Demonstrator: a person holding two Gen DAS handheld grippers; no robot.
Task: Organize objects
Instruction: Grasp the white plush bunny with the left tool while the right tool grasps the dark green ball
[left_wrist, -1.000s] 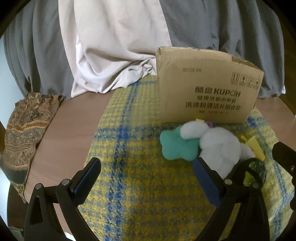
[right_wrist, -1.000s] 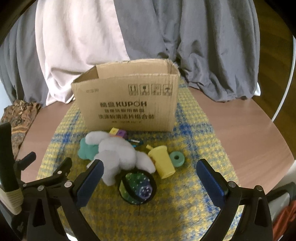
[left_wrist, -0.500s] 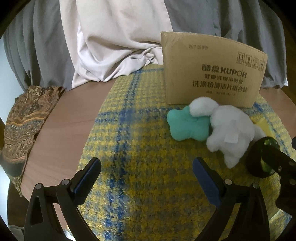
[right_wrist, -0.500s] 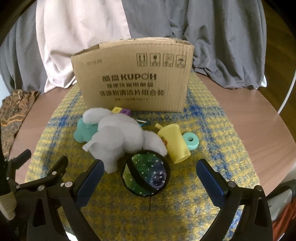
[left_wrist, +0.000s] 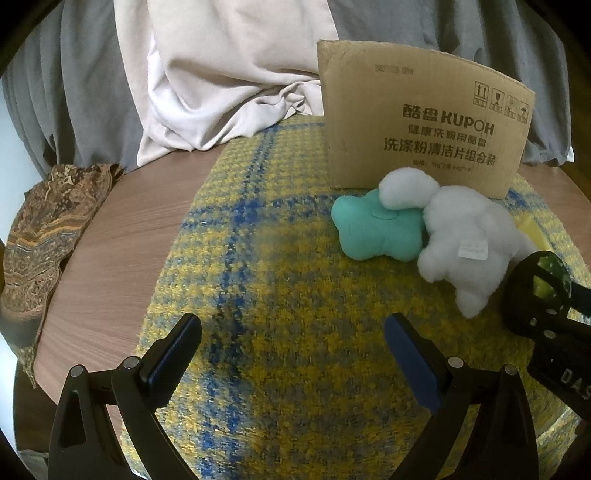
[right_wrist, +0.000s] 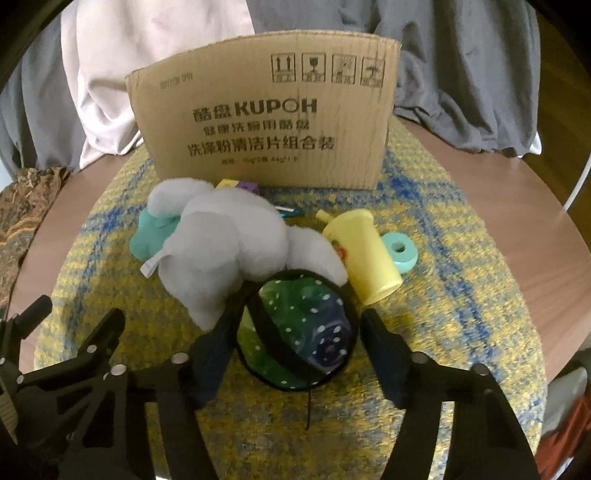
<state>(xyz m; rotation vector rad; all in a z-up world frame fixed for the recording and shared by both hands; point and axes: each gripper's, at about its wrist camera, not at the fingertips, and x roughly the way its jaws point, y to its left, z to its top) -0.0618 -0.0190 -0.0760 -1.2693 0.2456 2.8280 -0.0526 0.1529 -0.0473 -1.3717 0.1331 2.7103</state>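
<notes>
Two views, left wrist first. Left gripper (left_wrist: 291, 354) hangs wide open and empty over bare mat (left_wrist: 266, 258), well short of the toys. Teal plush (left_wrist: 373, 230) and white plush (left_wrist: 469, 240) lie touching in front of the box (left_wrist: 417, 122), white partly over teal. At the right edge the ball (left_wrist: 543, 291) shows with the right gripper's black frame around it.

Right wrist view: right gripper (right_wrist: 297, 341) has just been closing, ball (right_wrist: 303, 332) between the jaws. Both pads sit at the ball's sides; I can't tell whether they press yet. Ball rests on the mat, nearest of the pile. White plush (right_wrist: 229, 251) leans against its upper left, and its leg hangs just beside the left pad (right_wrist: 218, 350). Yellow cup (right_wrist: 365, 254) lies tipped just right of the ball, teal ring (right_wrist: 400, 251) beyond it. Small cubes (right_wrist: 238, 184) and a clip (right_wrist: 288, 212) sit by the box front (right_wrist: 258, 125).

Judgement: step is grabbing the ball for the box.
- Squeeze across the widest part, or it pops out forward.
- Keep the left pad clear of plush fur, else it drags along.
- Lift straight up before moving over the box rim.
- Cord trailing from the ball toward the camera may snag.
</notes>
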